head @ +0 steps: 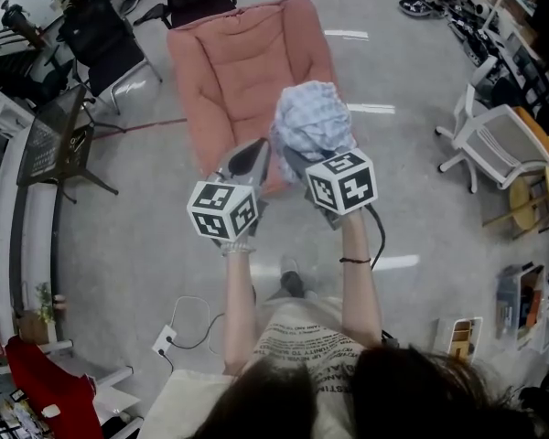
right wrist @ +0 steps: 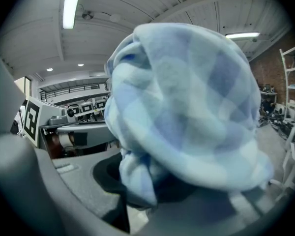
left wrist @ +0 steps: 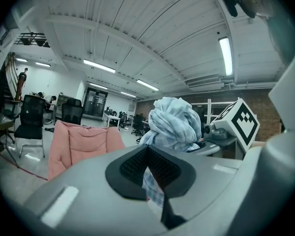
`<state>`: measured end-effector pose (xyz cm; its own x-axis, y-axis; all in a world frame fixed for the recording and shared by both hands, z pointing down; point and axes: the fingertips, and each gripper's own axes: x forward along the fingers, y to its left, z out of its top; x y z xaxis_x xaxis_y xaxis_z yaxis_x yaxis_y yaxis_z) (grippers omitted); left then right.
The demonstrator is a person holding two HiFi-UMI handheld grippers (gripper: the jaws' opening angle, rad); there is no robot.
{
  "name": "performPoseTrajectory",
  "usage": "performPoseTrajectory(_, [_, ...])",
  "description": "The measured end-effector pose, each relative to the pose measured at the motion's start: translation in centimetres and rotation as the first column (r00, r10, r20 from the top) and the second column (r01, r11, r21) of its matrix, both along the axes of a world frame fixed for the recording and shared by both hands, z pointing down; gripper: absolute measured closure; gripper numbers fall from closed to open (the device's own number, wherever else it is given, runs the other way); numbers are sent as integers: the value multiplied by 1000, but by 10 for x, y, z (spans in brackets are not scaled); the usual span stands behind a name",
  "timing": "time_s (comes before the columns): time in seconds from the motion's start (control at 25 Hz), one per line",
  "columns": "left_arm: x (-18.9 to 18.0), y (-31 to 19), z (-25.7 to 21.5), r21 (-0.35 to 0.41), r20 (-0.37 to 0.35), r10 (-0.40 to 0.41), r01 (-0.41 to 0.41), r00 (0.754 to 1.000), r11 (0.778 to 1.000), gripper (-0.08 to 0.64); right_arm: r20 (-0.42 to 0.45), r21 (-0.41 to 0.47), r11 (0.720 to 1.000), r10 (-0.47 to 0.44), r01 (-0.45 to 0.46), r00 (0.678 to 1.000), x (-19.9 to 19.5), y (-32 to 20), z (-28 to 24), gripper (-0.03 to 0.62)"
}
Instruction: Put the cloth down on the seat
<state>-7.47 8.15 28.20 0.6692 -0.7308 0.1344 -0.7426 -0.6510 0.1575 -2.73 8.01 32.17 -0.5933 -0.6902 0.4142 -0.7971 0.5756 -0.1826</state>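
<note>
A bundled light-blue checked cloth (head: 313, 122) hangs in the air over the front edge of the pink cushioned seat (head: 242, 67). My left gripper (head: 256, 156) is shut on a strip of the cloth from the left. My right gripper (head: 295, 160) is shut on the bundle from below and right. In the left gripper view the cloth (left wrist: 172, 124) rises above the shut left gripper (left wrist: 148, 175), with the seat (left wrist: 83, 141) behind at the left. In the right gripper view the cloth (right wrist: 187, 112) fills most of the picture and hides much of the right gripper (right wrist: 137, 195).
Black office chairs (head: 105, 39) stand behind the seat at the left, beside a small dark table (head: 59, 140). A white chair (head: 503, 140) stands at the right. A power strip with its cable (head: 169, 338) lies on the grey floor near the person's feet.
</note>
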Motion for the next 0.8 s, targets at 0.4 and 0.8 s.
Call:
performPoseTrajectory(0.4, [-2,-42,2,-8,-19,42,-43,999,999,563,-29,-21,999,25,-25,999,-6,-36,4,466])
performPoseTrajectory(0.8, [-5,-69,11,-25,-15,50,-51,999,998,563,-17,-33,999,41,-41,999,-5,-66,11,466])
